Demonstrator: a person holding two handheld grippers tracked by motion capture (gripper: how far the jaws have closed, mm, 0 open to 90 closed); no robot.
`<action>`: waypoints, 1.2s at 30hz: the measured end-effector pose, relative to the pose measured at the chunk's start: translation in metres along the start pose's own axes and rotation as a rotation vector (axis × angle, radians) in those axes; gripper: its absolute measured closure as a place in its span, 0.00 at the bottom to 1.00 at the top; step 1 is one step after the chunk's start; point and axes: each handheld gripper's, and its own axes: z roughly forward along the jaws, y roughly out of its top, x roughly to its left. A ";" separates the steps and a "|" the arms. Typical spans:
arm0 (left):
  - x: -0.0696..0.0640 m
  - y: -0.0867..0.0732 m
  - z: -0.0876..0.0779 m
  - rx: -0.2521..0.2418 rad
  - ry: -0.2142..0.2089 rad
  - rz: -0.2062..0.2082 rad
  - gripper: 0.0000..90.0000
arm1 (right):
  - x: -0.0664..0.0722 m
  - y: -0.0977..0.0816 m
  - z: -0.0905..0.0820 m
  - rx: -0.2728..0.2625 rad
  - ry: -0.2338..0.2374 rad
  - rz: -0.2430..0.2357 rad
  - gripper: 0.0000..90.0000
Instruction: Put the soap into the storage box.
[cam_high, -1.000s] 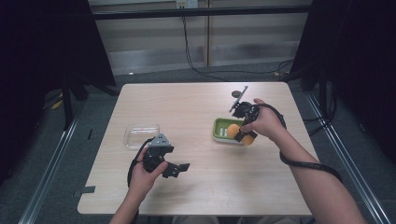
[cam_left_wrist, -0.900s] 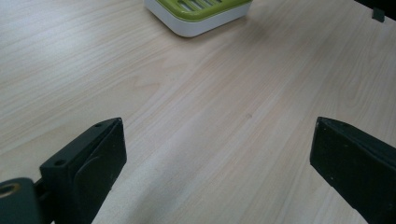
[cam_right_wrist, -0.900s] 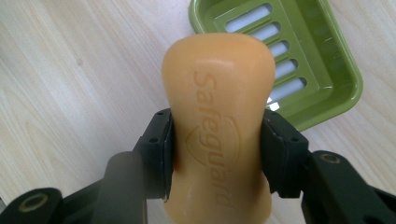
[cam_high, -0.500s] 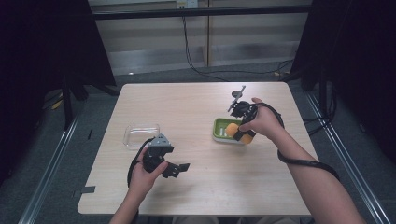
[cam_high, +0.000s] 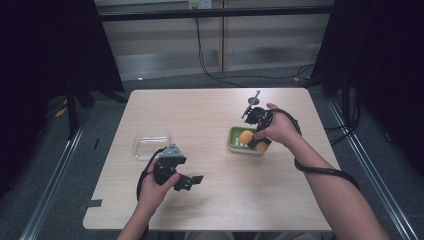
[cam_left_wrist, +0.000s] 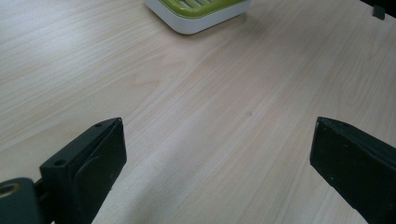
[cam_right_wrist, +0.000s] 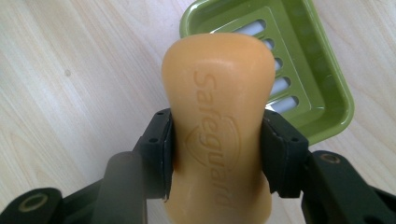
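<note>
An orange bar of soap (cam_right_wrist: 217, 126) stamped "Safeguard" is squeezed at its waist between both jaws of my right gripper (cam_right_wrist: 217, 156). It hangs above the near edge of a green slotted soap dish (cam_right_wrist: 299, 70). From above, the soap (cam_high: 246, 136) and right gripper (cam_high: 257, 141) are over the green dish (cam_high: 234, 134) at the table's right. My left gripper (cam_high: 192, 181) rests low on the table at the front left, jaws wide apart with bare wood between them (cam_left_wrist: 219, 154). The dish's white-and-green corner (cam_left_wrist: 201, 16) lies far ahead of it.
A clear shallow plastic container (cam_high: 151, 144) sits on the wooden table (cam_high: 210, 110) just beyond my left hand. Cables trail from both grippers. Dark frame rails run along both sides of the table, and a black cable crosses the floor behind it.
The right gripper with the soap has shifted slightly over the green dish. The left hand has stayed put.
</note>
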 end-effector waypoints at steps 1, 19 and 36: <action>0.000 0.000 0.000 0.000 0.000 0.001 0.04 | 0.000 0.000 0.000 0.001 -0.001 0.001 0.56; 0.000 0.001 -0.001 0.002 0.000 0.003 0.04 | -0.008 0.006 0.005 -0.009 -0.014 0.000 0.56; -0.001 0.001 -0.001 0.000 0.000 0.007 0.04 | -0.013 0.014 0.009 0.005 -0.022 -0.006 0.56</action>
